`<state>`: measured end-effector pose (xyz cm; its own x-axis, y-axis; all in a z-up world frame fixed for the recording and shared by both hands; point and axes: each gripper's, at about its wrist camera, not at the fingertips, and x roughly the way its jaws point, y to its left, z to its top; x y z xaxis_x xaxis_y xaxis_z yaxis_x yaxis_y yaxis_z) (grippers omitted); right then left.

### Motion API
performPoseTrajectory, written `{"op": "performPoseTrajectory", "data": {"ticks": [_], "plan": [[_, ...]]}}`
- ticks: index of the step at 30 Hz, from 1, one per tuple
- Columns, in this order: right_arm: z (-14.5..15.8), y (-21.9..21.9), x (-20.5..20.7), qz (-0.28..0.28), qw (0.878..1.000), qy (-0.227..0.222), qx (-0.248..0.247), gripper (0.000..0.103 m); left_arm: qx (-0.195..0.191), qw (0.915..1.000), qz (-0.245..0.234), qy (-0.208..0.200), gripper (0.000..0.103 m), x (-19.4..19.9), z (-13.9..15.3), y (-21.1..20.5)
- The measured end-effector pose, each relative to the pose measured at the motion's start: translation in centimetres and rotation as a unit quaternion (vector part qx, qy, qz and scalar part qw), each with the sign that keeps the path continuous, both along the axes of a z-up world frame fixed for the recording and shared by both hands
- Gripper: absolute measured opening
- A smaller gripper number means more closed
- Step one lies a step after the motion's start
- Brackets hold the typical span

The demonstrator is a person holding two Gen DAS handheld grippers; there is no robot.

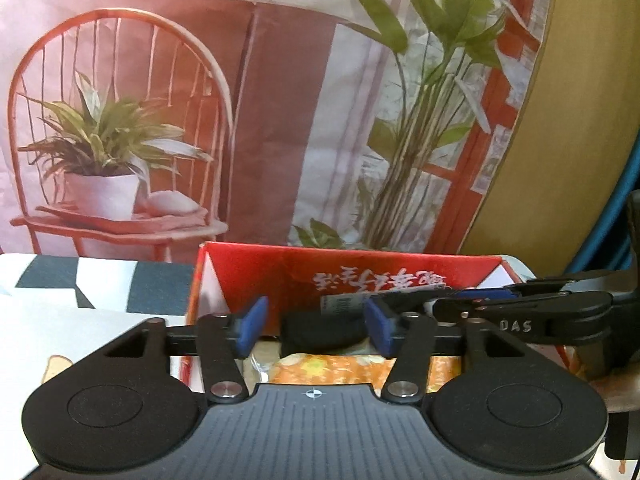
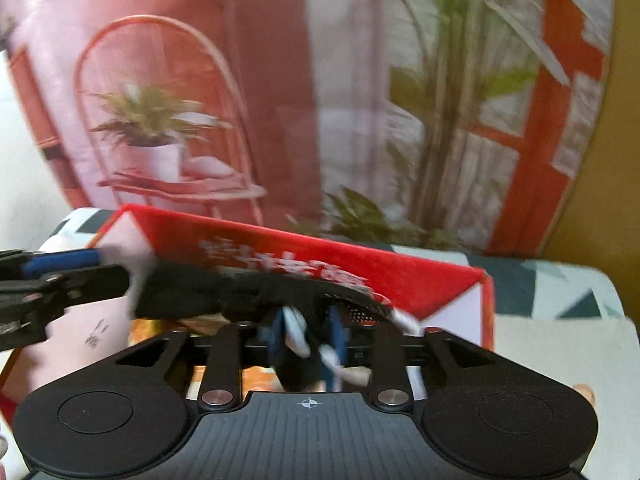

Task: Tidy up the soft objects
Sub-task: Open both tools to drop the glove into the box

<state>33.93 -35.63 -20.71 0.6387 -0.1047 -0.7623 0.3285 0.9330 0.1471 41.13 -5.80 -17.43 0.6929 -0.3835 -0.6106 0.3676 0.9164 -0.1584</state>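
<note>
While over the red box [image 1: 304, 276], black cloth [image 1: 320, 334] between parted left tool [image 1: 316, 330] — right tool [image 2: 306, 334] loosely around it.

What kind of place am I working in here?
Probably a home room, perhaps a bedroom: a printed fabric backdrop showing a chair and plants hangs behind, a patterned cloth covers the surface, and a red cardboard box holds soft items.

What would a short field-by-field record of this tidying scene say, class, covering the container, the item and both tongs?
Container: red cardboard box, open top
Item: black garment with white cords, over the box
Left tongs: open, garment between them
Right tongs: garment and cord between them; grip unclear
Inside box: orange patterned item
</note>
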Motion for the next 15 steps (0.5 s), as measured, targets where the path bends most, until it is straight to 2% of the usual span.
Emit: {"op": "performPoseTrajectory", "data": {"ticks": [2,4,10,15], "plan": [[-0.2,-0.7,-0.3,-0.015,1.0,0.0,0.012,0.034,0.001,1.0,0.002,0.002,0.059,0.1,0.2,0.3],[0.0,-1.1,-0.7,-0.023,1.0,-0.003,0.015,0.034,0.004,1.0,0.003,0.001,0.059,-0.1,0.5,0.6],[1.4,-0.8,-3.0,-0.008,0.999,-0.027,0.02,0.039,0.022,0.9996,-0.012,-0.012,0.059,-2.4,1.7,1.0],[2.3,0.4,-5.5,0.004,0.999,-0.039,0.026,0.042,0.026,0.9994,-0.019,-0.008,0.063,-4.7,1.9,1.9]]}}
